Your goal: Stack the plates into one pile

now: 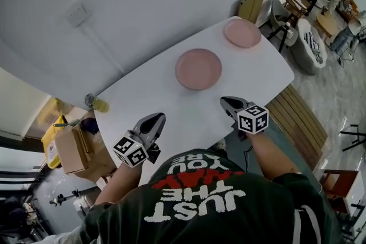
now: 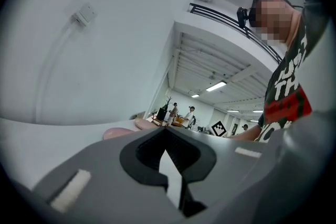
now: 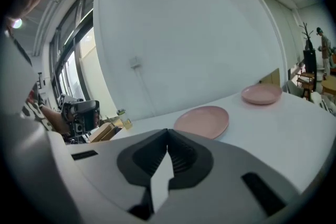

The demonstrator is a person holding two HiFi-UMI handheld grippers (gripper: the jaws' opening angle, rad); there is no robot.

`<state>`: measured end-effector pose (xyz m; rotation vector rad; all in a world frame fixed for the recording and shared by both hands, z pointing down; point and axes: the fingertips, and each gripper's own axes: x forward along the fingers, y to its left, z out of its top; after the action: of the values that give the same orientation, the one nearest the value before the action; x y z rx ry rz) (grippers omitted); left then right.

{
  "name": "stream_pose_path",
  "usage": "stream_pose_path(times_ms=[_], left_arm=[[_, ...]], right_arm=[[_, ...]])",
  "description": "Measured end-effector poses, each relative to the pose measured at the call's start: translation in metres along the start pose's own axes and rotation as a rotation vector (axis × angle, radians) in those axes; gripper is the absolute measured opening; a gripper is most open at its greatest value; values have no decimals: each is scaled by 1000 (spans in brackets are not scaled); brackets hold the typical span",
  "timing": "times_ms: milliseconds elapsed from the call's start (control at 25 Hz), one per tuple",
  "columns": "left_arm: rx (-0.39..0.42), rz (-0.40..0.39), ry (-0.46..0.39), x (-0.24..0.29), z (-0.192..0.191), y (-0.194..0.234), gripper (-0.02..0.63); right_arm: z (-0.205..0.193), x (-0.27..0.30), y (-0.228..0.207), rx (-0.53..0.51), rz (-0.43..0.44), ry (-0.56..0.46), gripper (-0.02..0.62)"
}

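- Left gripper (image 1: 154, 119) (image 2: 165, 131) is clenched, jaws tip to tip with nothing between them. It hangs over the table's near edge, towards the left end.
- Right gripper (image 1: 227, 102) (image 3: 168, 131) is clenched too and just as empty (only bare tabletop shows through the slot behind its tips). It sits over the table's near edge, towards the right end, well apart from the other gripper.
- Wall (image 1: 148, 3), plain white, runs along the table's far side; a small box (image 1: 77, 15) with a cable hanging from it is fixed to it, above the table's left half.
- Table (image 1: 183, 114) is white and long, with rounded corners.
- Person (image 1: 200, 197) in a dark printed shirt stands at the table's near side and holds one gripper in each hand.
- Bench (image 1: 300, 117) of wooden slats lies off the table's right end, on the near side.
- Carton (image 1: 77, 148), brown, stands on the floor past the table's left end.
- Near plate (image 1: 198, 68) (image 3: 202, 121) (image 2: 118, 132) is pink and round, flat on the table about mid-length (closer to the far edge than to the grippers). It is ahead of both grippers and touched by neither.
- Far plate (image 1: 242, 32) (image 3: 261, 94) (image 2: 147, 123), pink and a little smaller in view, lies flat at the table's far right corner. It is apart from the near plate, with bare tabletop between them, so the two are not yet stacked.
- Bottle (image 1: 97, 103), yellowish with a grey cap, lies at the table's far left corner.
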<state>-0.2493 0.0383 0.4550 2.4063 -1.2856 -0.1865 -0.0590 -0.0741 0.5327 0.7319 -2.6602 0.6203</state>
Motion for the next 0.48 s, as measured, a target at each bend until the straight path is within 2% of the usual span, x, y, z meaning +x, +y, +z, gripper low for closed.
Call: stream_pose_path(times_ms=[160, 280, 480], left_arm=[[-38, 85, -22, 80, 11, 15, -5], [-10, 88, -10, 124, 22, 18, -5], [5, 70, 35, 149, 20, 27, -5]], right_arm=[[32, 16, -68, -47, 47, 72, 8], [54, 30, -101, -85, 77, 89, 9], [55, 69, -129, -44, 44, 108, 9]])
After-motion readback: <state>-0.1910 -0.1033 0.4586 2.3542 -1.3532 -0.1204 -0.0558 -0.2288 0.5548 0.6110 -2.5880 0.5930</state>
